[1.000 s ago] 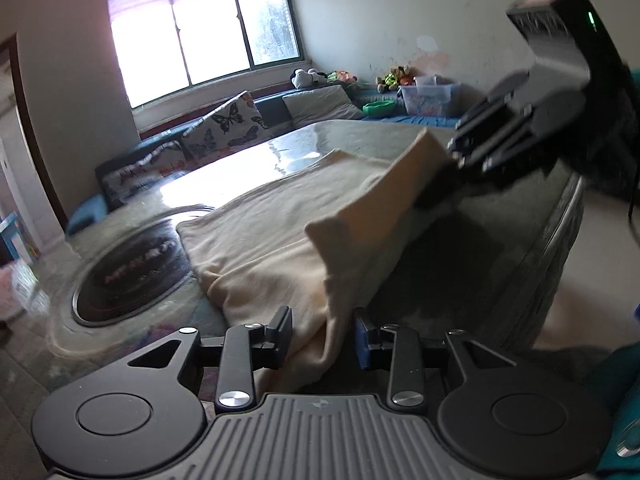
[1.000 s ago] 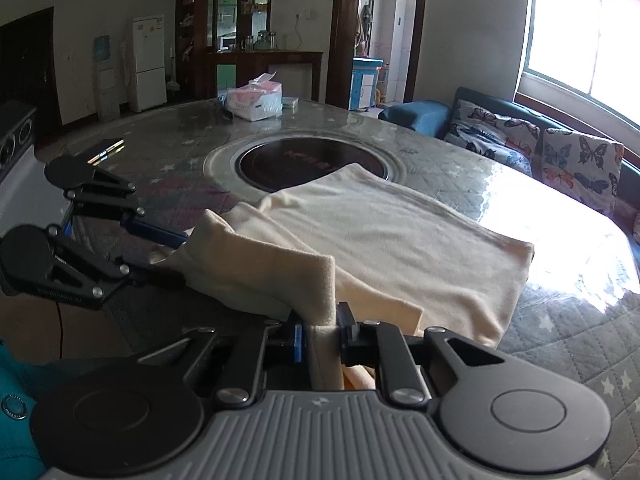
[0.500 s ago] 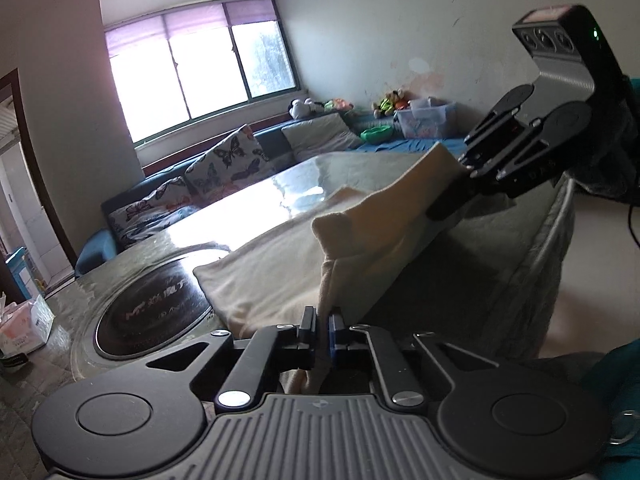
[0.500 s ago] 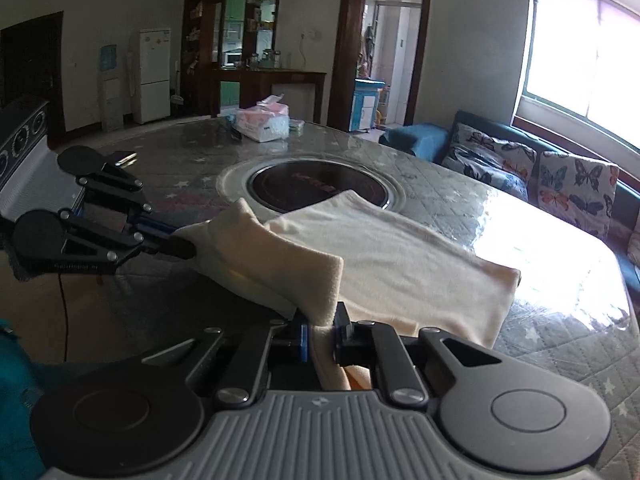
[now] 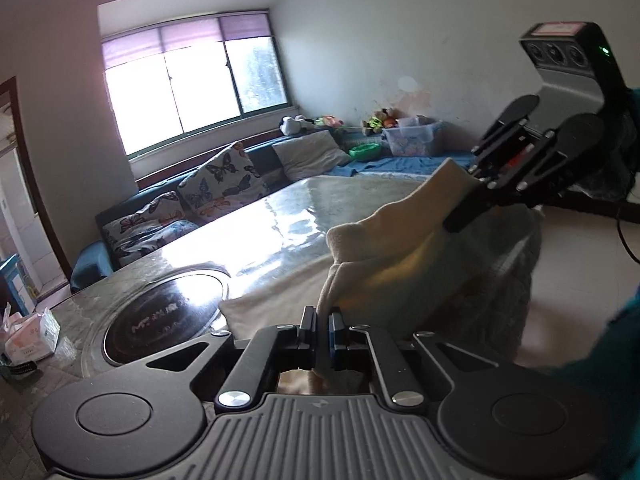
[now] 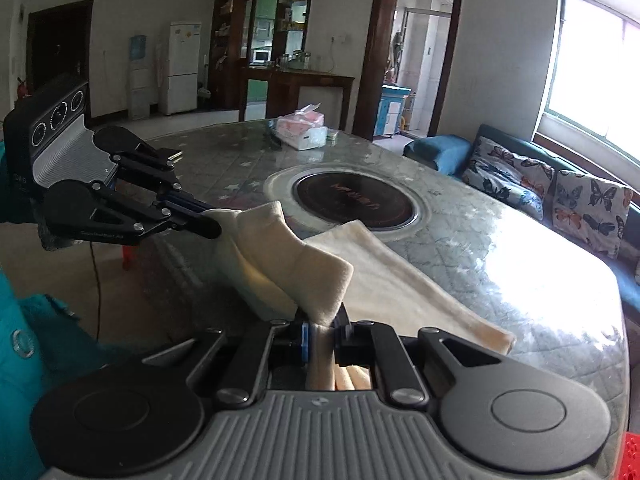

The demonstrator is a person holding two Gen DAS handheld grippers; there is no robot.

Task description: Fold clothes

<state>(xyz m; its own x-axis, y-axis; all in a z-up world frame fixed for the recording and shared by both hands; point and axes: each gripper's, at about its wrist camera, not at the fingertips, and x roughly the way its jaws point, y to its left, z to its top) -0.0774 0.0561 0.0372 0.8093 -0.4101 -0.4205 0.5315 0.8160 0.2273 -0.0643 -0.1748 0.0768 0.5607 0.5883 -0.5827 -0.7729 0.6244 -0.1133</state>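
Note:
A cream cloth (image 6: 384, 280) lies on the round glass-topped table (image 6: 500, 240), its near edge lifted above the table edge. My left gripper (image 5: 322, 330) is shut on one near corner of the cloth (image 5: 400, 248). My right gripper (image 6: 322, 334) is shut on the other near corner. In the left wrist view the right gripper (image 5: 472, 204) holds the cloth at the upper right. In the right wrist view the left gripper (image 6: 208, 220) holds it at the left. The lifted edge hangs folded between them.
A dark round hotplate (image 6: 354, 200) is set in the table's middle. A tissue pack (image 6: 302, 132) lies on the far side and also shows in the left wrist view (image 5: 28, 338). A sofa with butterfly cushions (image 6: 560, 196) lines the window wall.
My left gripper closed on the cloth's corner. Both grippers have raised the near edge higher above the table, drawing the cloth up into a fold.

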